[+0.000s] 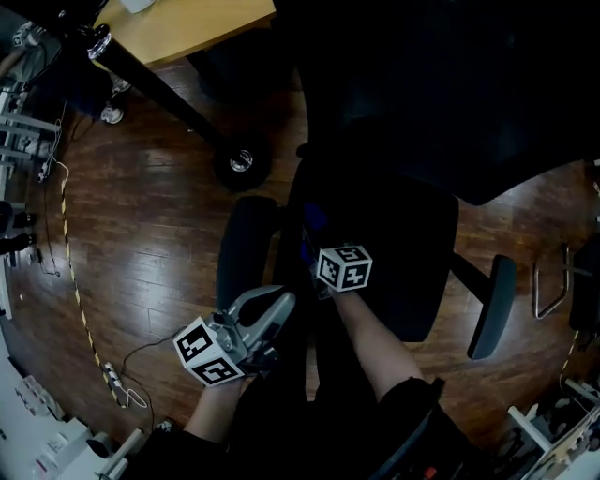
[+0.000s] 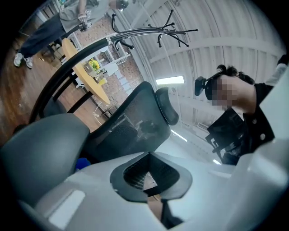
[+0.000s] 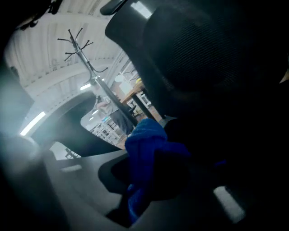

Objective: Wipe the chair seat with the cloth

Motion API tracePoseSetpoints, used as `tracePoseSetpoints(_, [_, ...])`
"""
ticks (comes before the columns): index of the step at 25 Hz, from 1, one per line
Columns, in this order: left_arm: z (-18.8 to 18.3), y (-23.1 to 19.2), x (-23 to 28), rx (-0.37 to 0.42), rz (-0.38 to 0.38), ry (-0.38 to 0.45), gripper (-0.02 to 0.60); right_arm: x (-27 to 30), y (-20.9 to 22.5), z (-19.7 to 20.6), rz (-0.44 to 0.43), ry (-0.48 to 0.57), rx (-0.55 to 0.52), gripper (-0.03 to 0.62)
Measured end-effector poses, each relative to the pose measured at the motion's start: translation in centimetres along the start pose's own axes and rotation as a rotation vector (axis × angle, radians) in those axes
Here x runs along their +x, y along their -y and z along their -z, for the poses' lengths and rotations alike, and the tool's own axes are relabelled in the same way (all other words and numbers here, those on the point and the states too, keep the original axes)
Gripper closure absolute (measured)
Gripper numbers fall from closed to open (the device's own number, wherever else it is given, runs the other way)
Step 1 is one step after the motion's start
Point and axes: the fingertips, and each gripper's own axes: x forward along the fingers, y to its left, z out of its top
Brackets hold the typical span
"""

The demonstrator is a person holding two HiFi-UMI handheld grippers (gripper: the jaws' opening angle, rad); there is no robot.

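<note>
The black office chair's seat (image 1: 405, 267) lies dark in the middle of the head view, under its mesh back (image 2: 128, 124). My right gripper (image 1: 314, 246) is over the seat's left part, shut on a bunched blue cloth (image 3: 146, 144); a bit of the cloth (image 1: 313, 218) shows beyond its marker cube. My left gripper (image 1: 281, 305) hangs nearer to me, beside the left armrest (image 1: 246, 246). Its jaws (image 2: 151, 180) are shut with nothing between them. A blue scrap of cloth (image 2: 82, 163) shows past the armrest (image 2: 40, 149) in the left gripper view.
A wood-topped table (image 1: 192, 26) stands at the upper left, with its black leg and caster (image 1: 241, 161) close to the chair. Cables and a power strip (image 1: 112, 380) lie on the wooden floor at left. The right armrest (image 1: 492, 305) sticks out at right. A coat rack (image 2: 149, 31) stands behind.
</note>
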Motion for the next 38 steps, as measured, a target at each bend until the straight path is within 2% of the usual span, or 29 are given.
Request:
tracePoseSetpoints(3, [0.1,0.3,-0.9,0.008,0.003,-0.001,0.578,3.0,-2.1,3.0,0.002,-0.093,-0.038,0.533])
tracePoseSetpoints(7, [0.0,0.6,-1.8,-0.011,0.012,0.018,0.578,3.3,-2.1,4.1,0.024,-0.087,-0.043,0.533])
tracePoseSetpoints(11, [0.4,0.5,-1.5,0.003,0.016,0.001,0.578,1.9,0.0,4.6,0.092,-0.106,-0.079,0.533])
tracePoseSetpoints(13, [0.6,0.4,-1.3,0.002,0.021,-0.015,0.578,0.6,1.9,4.8,0.135,-0.104,-0.053,0.533])
tracePoseSetpoints(17, [1.2,0.6,-0.5,0.010,0.030,-0.030,0.578,-3.8,7.6,5.1,0.241,-0.093,0.017,0.533])
tracePoseSetpoints(22, [1.9,1.4,1.4,0.012,0.063,-0.060,0.578,-11.9,15.2,4.2,0.386,-0.048,0.101,0.533])
tracePoseSetpoints(26, [2.6,2.7,3.0,0.011,0.107,-0.102,0.578,-19.4,20.7,3.6,0.525,-0.033,0.127,0.533])
tracePoseSetpoints(30, [3.6,3.8,4.1,0.013,0.126,-0.122,0.578,-26.4,24.0,2.4,0.661,-0.004,0.120,0.533])
tracePoseSetpoints(33, [3.8,4.3,4.7,0.013,0.132,-0.126,0.578,-28.6,25.1,2.4,0.676,0.011,0.107,0.533])
tracePoseSetpoints(38, [3.0,3.9,4.2,0.018,0.112,-0.101,0.578,-28.2,25.7,2.6,0.645,0.017,0.104,0.533])
